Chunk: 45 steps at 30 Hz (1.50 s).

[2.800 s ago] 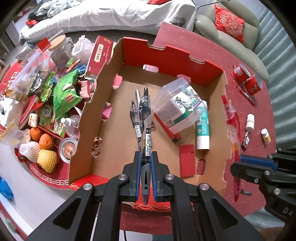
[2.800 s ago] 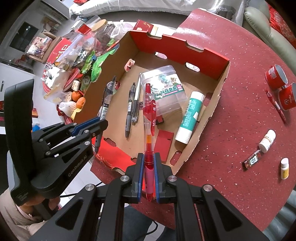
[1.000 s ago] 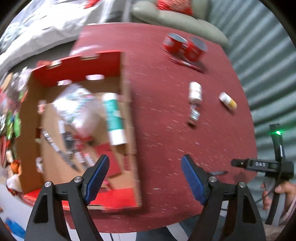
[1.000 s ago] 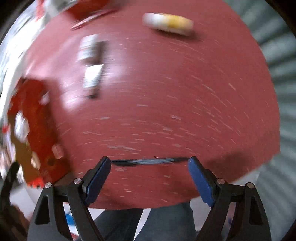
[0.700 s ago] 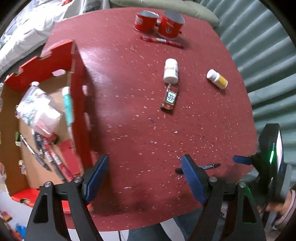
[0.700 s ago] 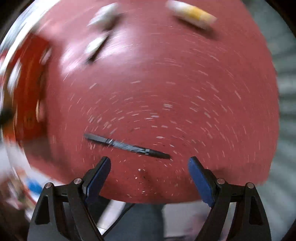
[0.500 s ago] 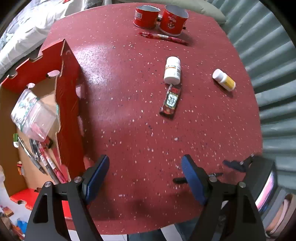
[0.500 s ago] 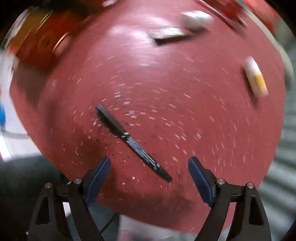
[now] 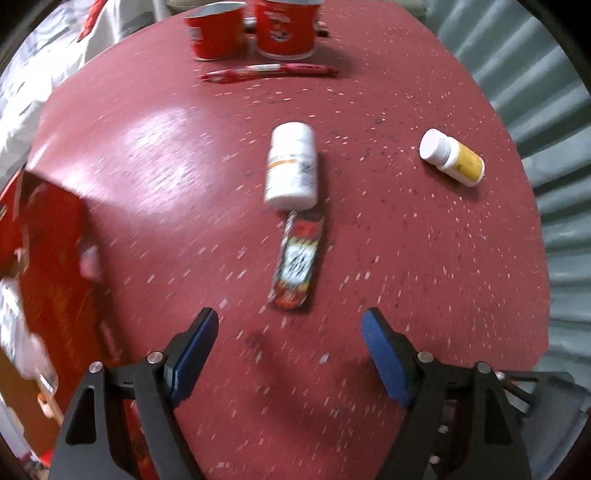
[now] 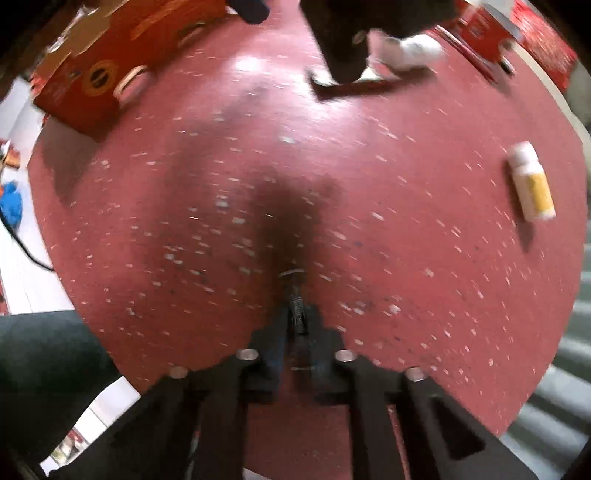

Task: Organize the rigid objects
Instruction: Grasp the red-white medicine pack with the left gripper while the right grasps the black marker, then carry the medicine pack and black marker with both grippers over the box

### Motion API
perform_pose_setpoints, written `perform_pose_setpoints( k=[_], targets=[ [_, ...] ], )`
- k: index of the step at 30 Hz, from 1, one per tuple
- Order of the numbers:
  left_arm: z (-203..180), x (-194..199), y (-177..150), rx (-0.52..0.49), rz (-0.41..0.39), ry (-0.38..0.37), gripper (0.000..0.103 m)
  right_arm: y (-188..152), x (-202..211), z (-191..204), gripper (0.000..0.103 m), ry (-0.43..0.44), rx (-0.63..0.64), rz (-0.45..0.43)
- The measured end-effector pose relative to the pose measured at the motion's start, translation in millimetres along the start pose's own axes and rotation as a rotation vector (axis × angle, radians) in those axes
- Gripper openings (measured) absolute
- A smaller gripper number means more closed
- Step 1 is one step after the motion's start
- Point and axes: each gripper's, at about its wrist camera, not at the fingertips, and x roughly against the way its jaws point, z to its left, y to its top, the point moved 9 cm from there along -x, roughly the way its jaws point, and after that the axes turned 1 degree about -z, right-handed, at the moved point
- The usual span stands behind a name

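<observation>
My left gripper (image 9: 290, 334) is open and empty, just above the red table. A flat red sachet (image 9: 298, 266) lies right ahead of it, with a white pill bottle (image 9: 291, 165) beyond. A yellow-labelled bottle (image 9: 452, 161) lies to the right, and also shows in the right wrist view (image 10: 532, 186). A red pen (image 9: 267, 71) lies in front of two red cups (image 9: 255, 27). My right gripper (image 10: 297, 321) is shut on a thin black pen (image 10: 295, 299), low at the table's near edge.
The red cardboard box (image 9: 40, 258) stands at the left; it also shows in the right wrist view (image 10: 110, 55). The left gripper's body (image 10: 351, 33) fills the top of the right wrist view. The round table edge (image 9: 535, 236) meets a grey corrugated wall.
My left gripper has moved forward and lower toward the sachet and white bottle. My right gripper has turned onto the black pen and closed on it.
</observation>
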Motion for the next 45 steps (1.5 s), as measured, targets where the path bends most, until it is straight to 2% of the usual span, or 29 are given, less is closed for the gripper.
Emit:
perform_pose_setpoints(
  k=[3,7,10,12,14,15,16,17,18,21,23,25,30,33,39,45],
  targets=[
    [-12,-17,14,-0.007,0.007,-0.002,0.083,-13,0,-36,0.01,-0.053,-0.111,0.014],
    [-20,-38,22,-0.027,0.023,0.018,0.084,-38,-3,-65,0.01,-0.005,-0.296,0.048],
    [-26,-43,28,-0.067,-0.005,0.04,0.095,-37,-7,-79,0.01,0.017,-0.326,0.057],
    [-28,-45,28,-0.069,-0.01,0.042,0.095,-37,-8,-82,0.01,0.013,-0.325,0.058],
    [-31,-43,28,-0.077,-0.025,0.038,0.087,-42,-10,-81,0.01,0.01,-0.326,0.058],
    [-33,-40,27,-0.087,-0.036,0.031,0.073,-41,-10,-81,0.01,0.012,-0.329,0.058],
    [-36,-37,26,-0.105,-0.039,0.028,0.065,-36,-9,-80,0.01,0.016,-0.334,0.058],
    [-36,-34,24,-0.113,-0.038,0.023,0.042,-36,-9,-81,0.01,0.026,-0.347,0.059],
    [-35,-32,22,-0.114,-0.027,0.013,0.025,-41,-11,-70,0.01,0.038,-0.363,0.057],
    [-26,-25,18,-0.04,0.019,-0.072,0.025,-47,-4,-77,0.01,0.067,-0.417,0.049],
    [-20,-15,15,-0.021,0.002,-0.081,0.025,-45,5,-82,0.01,0.068,-0.459,0.037],
    [-16,3,11,0.013,-0.01,-0.123,0.025,-45,13,-87,0.01,0.076,-0.498,0.026],
    [-11,38,-8,0.002,-0.029,-0.147,0.025,-39,32,-90,0.01,0.167,-0.61,-0.018],
    [-11,52,-30,-0.018,-0.028,-0.143,0.025,-36,42,-91,0.01,0.2,-0.643,-0.03],
    [-8,77,-69,-0.003,-0.04,-0.16,0.026,-34,58,-85,0.01,0.194,-0.644,-0.036],
    [11,97,-77,0.015,-0.084,-0.146,0.026,-11,73,-61,0.01,0.179,-0.597,-0.052]
  ],
)
